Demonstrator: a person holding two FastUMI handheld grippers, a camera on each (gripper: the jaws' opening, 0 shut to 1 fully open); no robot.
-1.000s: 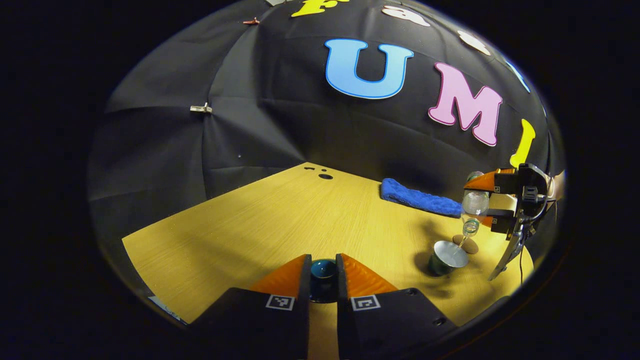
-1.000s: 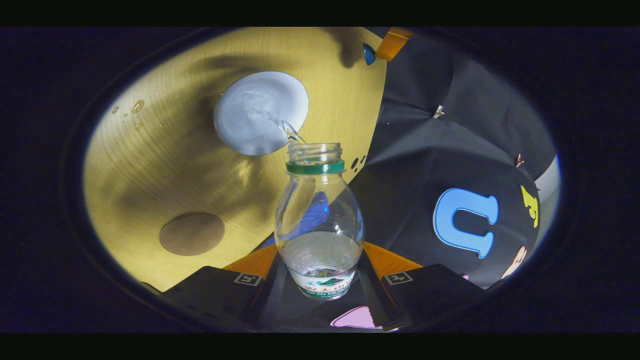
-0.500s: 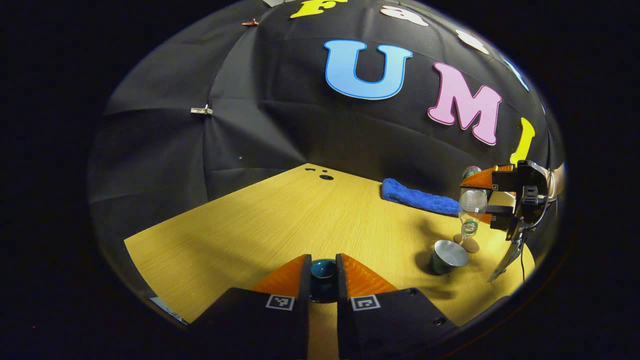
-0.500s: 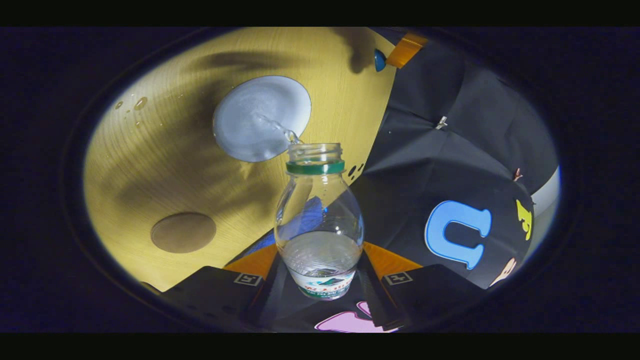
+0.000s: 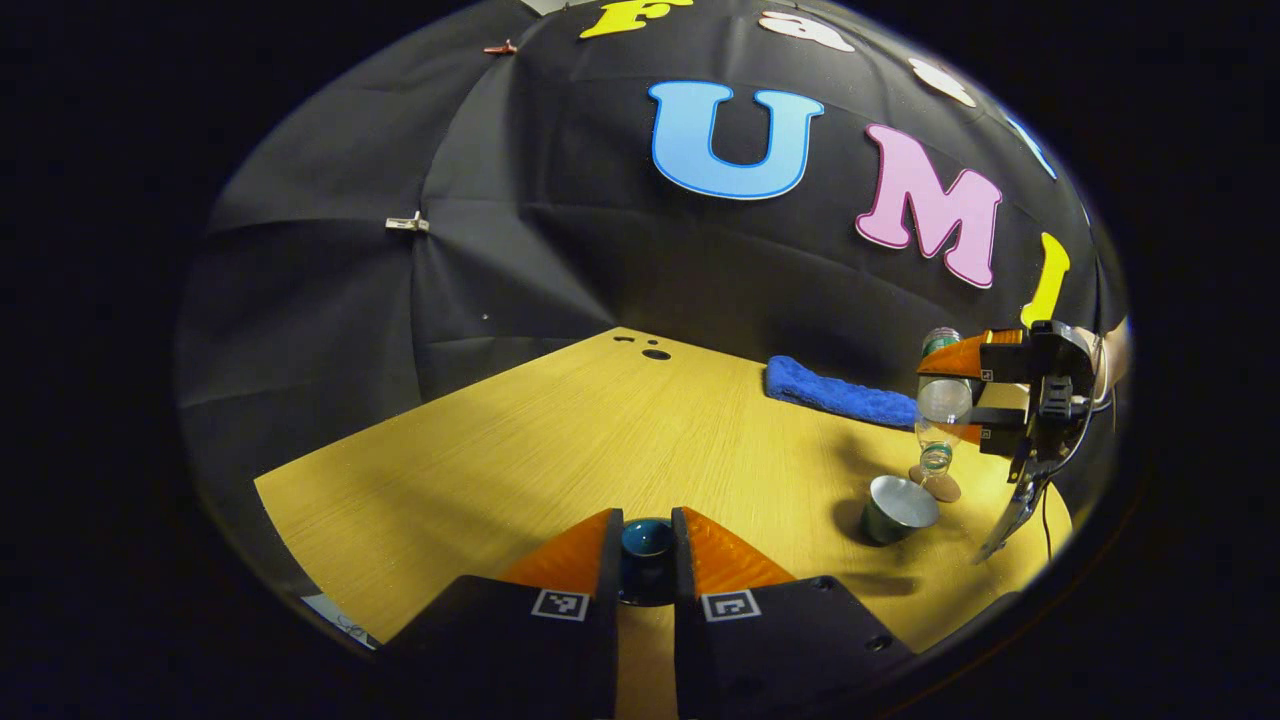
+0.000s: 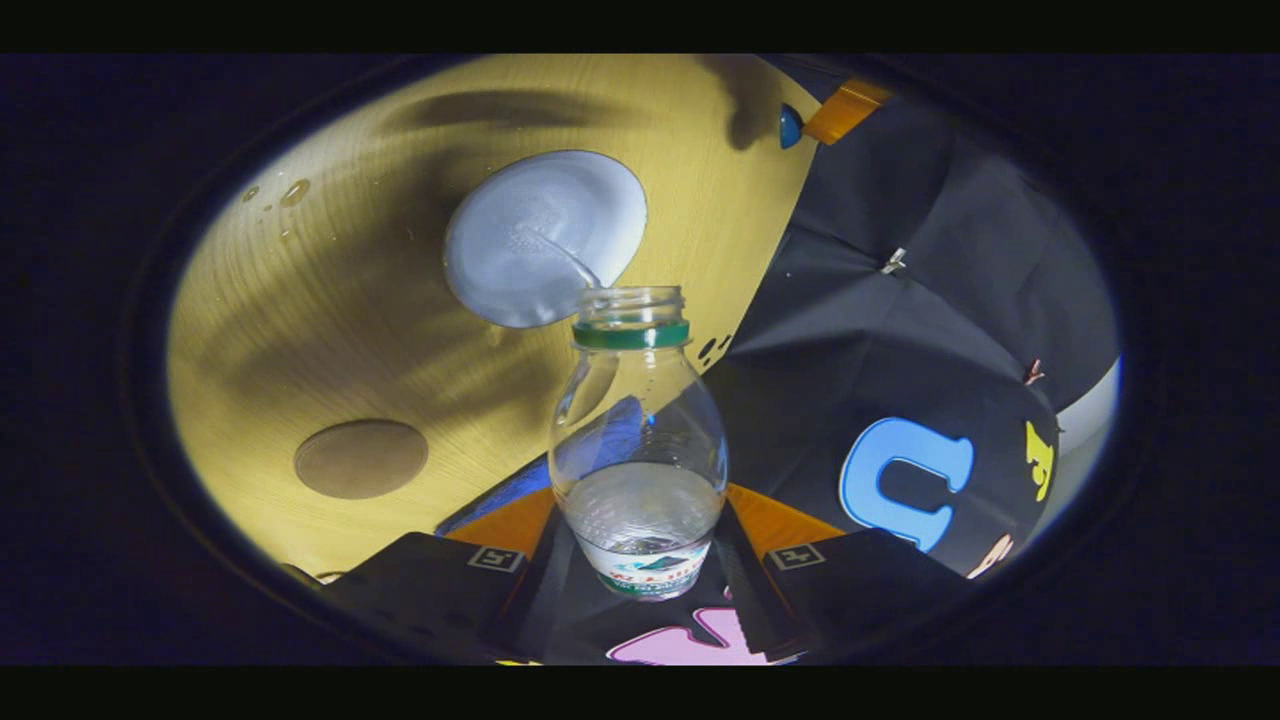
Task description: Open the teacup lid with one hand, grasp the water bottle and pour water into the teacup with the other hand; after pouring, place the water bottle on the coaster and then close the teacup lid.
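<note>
On the left side, my left gripper (image 5: 646,560) keeps its two fingers closed on the dark teal teacup lid (image 5: 646,540), held low over the wooden table (image 5: 520,450) and well apart from the cup. So I judge that the opening step is done.

More to the right, the teacup (image 5: 897,508) stands open on the table. My right gripper (image 6: 640,560) is clamped on the body of the clear water bottle (image 6: 638,450), which is tipped with its mouth over the cup. A thin stream (image 6: 560,262) runs from the neck into the teacup, and some water remains in the bottle. I think the pouring is in its late part.

What is left: to raise the bottle upright, put it on the round brown coaster (image 6: 361,458), which lies just beside the cup, and then bring the lid back.

Around them I see a blue folded cloth (image 5: 840,397) near the wall, and some drops (image 6: 285,193) on the table beyond the cup. Nothing stands between bottle and coaster.
</note>
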